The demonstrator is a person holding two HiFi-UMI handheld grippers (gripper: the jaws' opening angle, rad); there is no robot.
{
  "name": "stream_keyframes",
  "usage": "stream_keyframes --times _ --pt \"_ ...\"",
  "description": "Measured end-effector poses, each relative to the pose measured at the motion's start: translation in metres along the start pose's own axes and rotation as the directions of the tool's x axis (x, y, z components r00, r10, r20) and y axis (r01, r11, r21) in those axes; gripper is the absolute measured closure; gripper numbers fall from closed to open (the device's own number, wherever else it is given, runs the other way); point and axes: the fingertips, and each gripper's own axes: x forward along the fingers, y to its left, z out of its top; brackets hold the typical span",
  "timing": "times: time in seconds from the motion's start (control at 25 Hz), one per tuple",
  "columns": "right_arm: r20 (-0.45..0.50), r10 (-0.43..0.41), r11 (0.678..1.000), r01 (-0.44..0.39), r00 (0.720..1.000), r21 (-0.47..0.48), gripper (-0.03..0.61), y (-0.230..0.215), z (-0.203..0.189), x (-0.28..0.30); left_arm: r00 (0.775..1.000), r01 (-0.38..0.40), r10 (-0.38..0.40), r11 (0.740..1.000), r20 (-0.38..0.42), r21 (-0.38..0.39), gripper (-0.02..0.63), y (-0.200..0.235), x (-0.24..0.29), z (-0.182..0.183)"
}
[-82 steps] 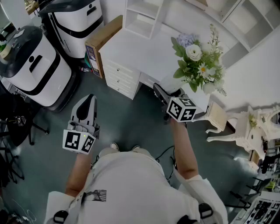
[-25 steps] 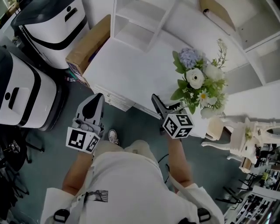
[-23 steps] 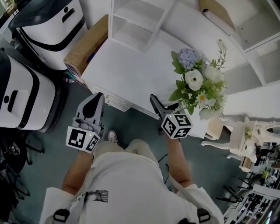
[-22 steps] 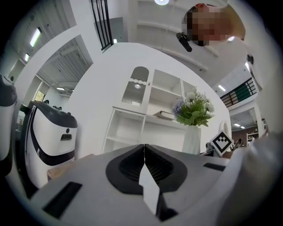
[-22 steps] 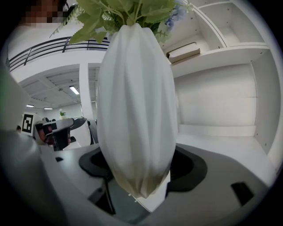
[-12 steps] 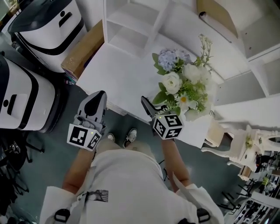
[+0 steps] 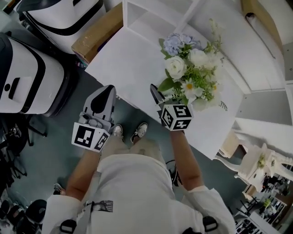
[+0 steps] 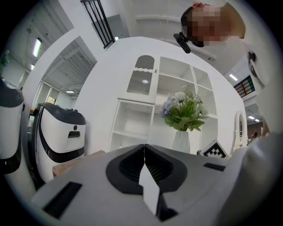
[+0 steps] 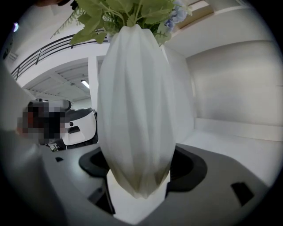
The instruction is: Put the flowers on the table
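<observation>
A bouquet of white, blue and green flowers (image 7: 190,73) stands in a white ribbed vase (image 9: 135,110). My right gripper (image 7: 167,98) is shut on the vase's lower part, its jaws standing wide around it. In the head view the bouquet hangs over the white table (image 7: 132,59) near its front edge, and the vase is hidden under the leaves. Whether the vase touches the tabletop I cannot tell. My left gripper (image 7: 108,90) is shut and holds nothing, just off the table's front edge. In the left gripper view the flowers (image 8: 183,110) and vase (image 8: 180,141) show beyond the shut left gripper (image 8: 144,152).
Two large white-and-black machines (image 7: 27,77) stand at the left on the green floor. A cardboard box (image 7: 98,32) leans beside the table. A white shelf unit (image 7: 151,13) sits at the table's back. White ornate furniture (image 7: 247,157) stands at the right.
The person has stepped closer to the table. My right gripper has carried the vase of flowers from beside the table to over its top. The left gripper stays shut.
</observation>
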Motion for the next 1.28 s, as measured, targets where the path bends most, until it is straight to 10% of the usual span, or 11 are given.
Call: stream_keyframes --times 1.28 --pt "-0.065 0.05 0.997 -0.054 0.997 -0.063 0.203 -0.006 -0.067 0.124 0.986 -0.156 0.156 0.988 -0.051 0.007 0.598 0.036 -0.018 -0.04"
